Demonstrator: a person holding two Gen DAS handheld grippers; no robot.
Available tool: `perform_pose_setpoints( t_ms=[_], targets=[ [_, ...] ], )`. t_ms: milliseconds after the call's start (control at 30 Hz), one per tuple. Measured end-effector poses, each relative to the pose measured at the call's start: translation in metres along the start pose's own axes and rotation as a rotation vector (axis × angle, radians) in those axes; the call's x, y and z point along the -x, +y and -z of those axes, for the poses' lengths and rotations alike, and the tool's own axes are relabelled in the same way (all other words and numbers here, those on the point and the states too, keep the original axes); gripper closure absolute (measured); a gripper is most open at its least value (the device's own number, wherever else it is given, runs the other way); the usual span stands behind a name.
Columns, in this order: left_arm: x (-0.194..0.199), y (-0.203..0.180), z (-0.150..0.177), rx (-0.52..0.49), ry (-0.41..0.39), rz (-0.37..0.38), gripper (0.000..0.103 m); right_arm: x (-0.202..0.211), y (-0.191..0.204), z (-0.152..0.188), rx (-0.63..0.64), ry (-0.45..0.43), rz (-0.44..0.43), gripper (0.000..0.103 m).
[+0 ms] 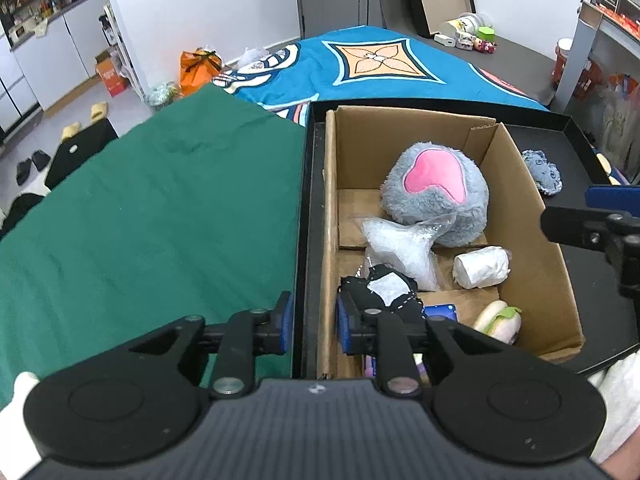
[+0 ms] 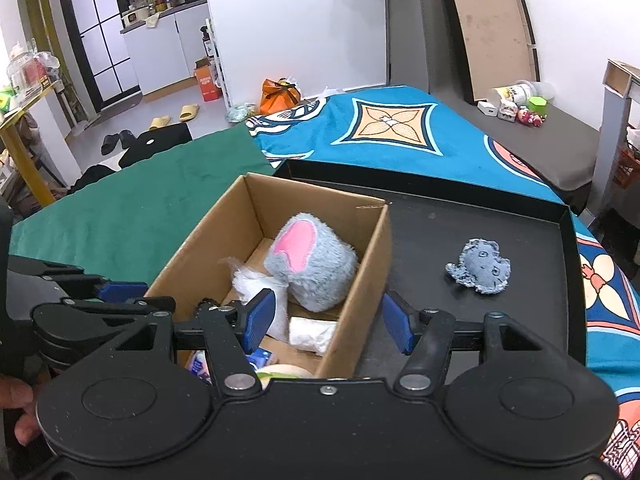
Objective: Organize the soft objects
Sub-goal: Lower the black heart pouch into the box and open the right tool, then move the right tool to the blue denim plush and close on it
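Currently the left gripper (image 1: pixel 311 326) hangs over the cardboard box's (image 1: pixel 532 216) near-left wall, fingers released and straddling that wall, nothing pinched. Right gripper (image 2: pixel 325 322) is released too, spanning the box's right wall. Grey plush (image 2: pixel 312 260) lies inside; a small blue-grey toy (image 2: pixel 480 266) sits on the black tray (image 2: pixel 440 216), near its right edge.

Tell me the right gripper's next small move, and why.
Probably swing the right gripper, jaws open and empty, rightward toward the blue-grey denim plush. It lies alone on the black tray, outside the cardboard box holding the other soft things.
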State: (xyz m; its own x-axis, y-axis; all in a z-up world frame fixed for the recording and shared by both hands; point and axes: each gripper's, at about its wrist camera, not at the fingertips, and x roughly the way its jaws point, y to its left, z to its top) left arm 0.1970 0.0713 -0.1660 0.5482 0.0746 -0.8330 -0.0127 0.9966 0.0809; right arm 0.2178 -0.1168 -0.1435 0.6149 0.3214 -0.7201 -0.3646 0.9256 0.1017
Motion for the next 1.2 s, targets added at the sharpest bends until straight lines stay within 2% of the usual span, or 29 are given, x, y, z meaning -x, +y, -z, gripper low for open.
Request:
perform_pose_setpoints(
  t_ms=[333,400,500,900,1067,1200],
  targets=[
    [0.005,-0.008,-0.003,-0.022,-0.035,-0.046,0.055,0.003,-0.038,0.006,0.012,0.005,0.014,0.043],
    [0.008,-0.010,-0.003,-0.026,-0.046,-0.061,0.045,0.002,-0.046,0.006,0.018,0.005,0.018,0.043],
    [0.008,-0.015,-0.005,-0.049,-0.052,-0.094,0.035,0.001,-0.058,0.004,0.030,0.000,0.023,0.043],
    [0.000,-0.032,-0.009,-0.121,-0.023,-0.188,0.029,-0.010,-0.095,-0.001,0.035,-0.022,0.001,0.042],
    [-0.001,-0.039,-0.011,-0.147,-0.025,-0.217,0.022,-0.013,-0.107,-0.001,0.027,-0.035,-0.007,0.032],
    [-0.002,-0.045,-0.013,-0.163,-0.024,-0.239,0.020,-0.016,-0.118,0.000,0.014,-0.067,0.003,0.015]
  ],
)
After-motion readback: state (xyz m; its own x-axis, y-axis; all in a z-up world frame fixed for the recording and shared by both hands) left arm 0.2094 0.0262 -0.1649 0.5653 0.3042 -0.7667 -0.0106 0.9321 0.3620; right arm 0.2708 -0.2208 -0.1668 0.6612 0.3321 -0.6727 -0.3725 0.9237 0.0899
